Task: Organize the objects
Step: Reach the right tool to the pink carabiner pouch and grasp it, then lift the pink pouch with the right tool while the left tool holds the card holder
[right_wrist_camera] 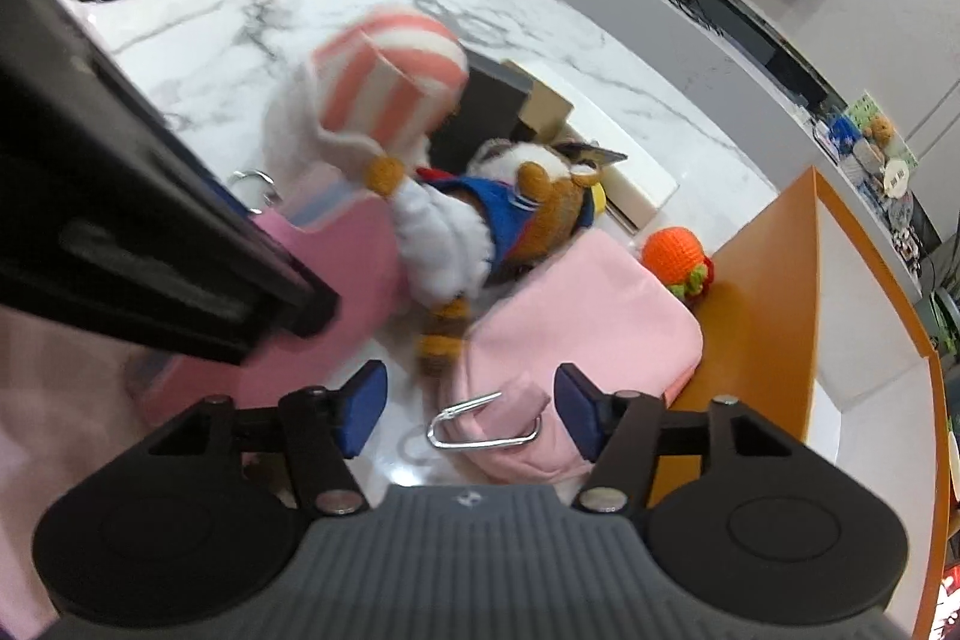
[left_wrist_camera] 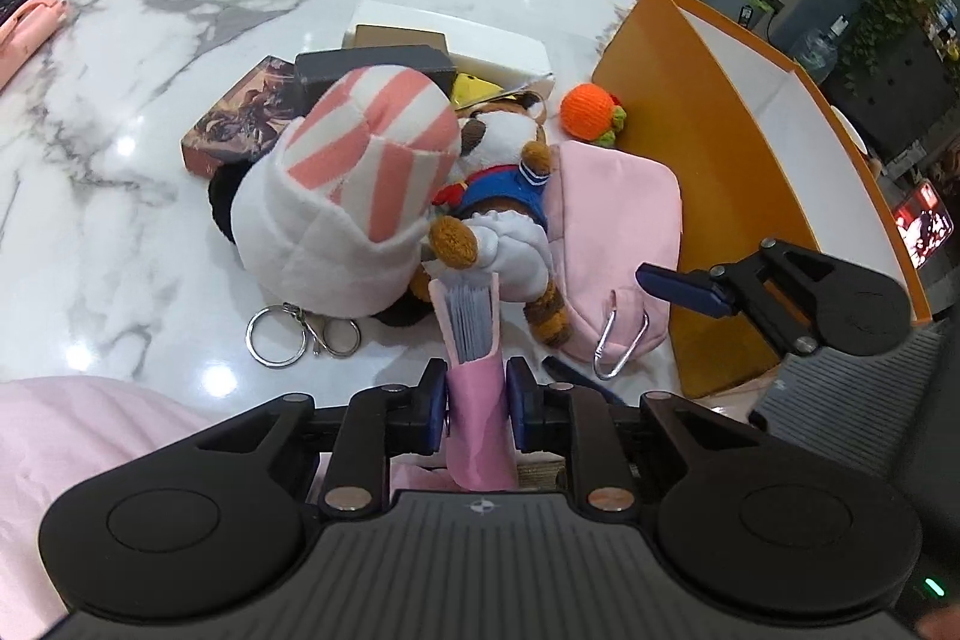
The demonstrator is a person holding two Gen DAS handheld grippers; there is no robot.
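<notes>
Pink card holder (left_wrist_camera: 477,388) pinched in left claw (left_wrist_camera: 477,409) — right claw (right_wrist_camera: 468,415) agape over carabiner (right_wrist_camera: 480,427).

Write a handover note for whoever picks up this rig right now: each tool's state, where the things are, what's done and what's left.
Left tool: shut on the pink card holder, held upright in front of the pile.
Right tool: open, empty, hovering over the pink pouch by its silver carabiner.
On the marble table: plush toy with striped hat, key rings, patterned box, crocheted orange.
The orange box stands open at the right; what it holds is not visible.
Done: card holder picked up.
Left: place it, then sort the pile.
</notes>
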